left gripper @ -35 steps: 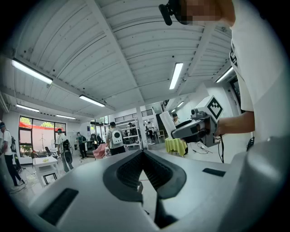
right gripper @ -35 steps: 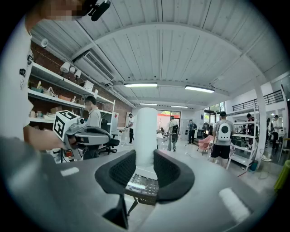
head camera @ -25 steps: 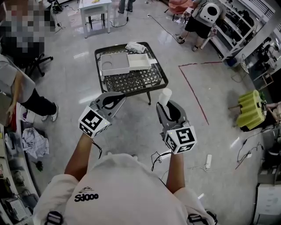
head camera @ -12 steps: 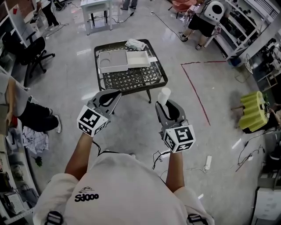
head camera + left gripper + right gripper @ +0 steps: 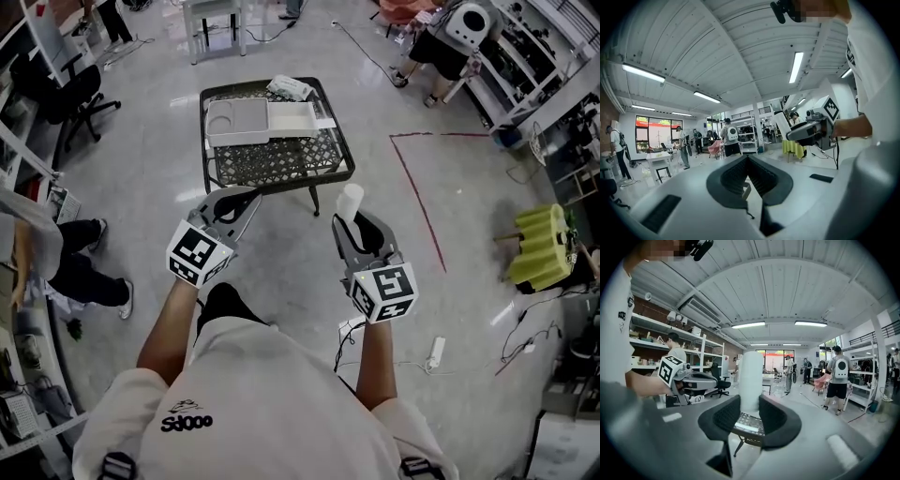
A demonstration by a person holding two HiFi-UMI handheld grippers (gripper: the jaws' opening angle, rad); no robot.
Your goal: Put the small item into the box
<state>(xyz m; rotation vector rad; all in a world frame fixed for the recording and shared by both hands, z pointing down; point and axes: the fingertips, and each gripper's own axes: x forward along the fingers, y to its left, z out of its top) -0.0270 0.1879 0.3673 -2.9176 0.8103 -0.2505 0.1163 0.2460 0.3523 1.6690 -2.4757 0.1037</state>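
- The right gripper (image 5: 750,403) is clamped on a white cylinder (image 5: 751,380). Its 2 black pads (image 5: 726,417), cross-hatched with a fine grid, press on opposite sides of the cylinder's lower end.
- The cylinder is smooth, matte and round-topped. Its long axis runs along the jaws, and most of its length juts past their tips.
- In the head view the cylinder (image 5: 350,201) points forward, away from the person, towards the near right corner of the table. It is held in the air, well short of that table.
- The left gripper (image 5: 747,159) is empty. Its 2 ribbed black jaws meet at the tips in a closed V with nothing between them.
- In the head view the left gripper (image 5: 236,202) is held level with the right gripper (image 5: 356,225), the 2 well apart, both with grey shells.
- Ahead stands a black table (image 5: 281,161) with an open metal-mesh top and thin legs.
- The box (image 5: 264,122) lies on the far half of the table as 2 shallow rectangular trays side by side and touching. The grey tray is towards the far left corner and the white tray is to its right.
- A crumpled pale packet (image 5: 289,87) lies at the far edge, just beyond the box.
- The floor (image 5: 150,187) is glossy grey, with a red tape line (image 5: 412,187) to the right of the table.
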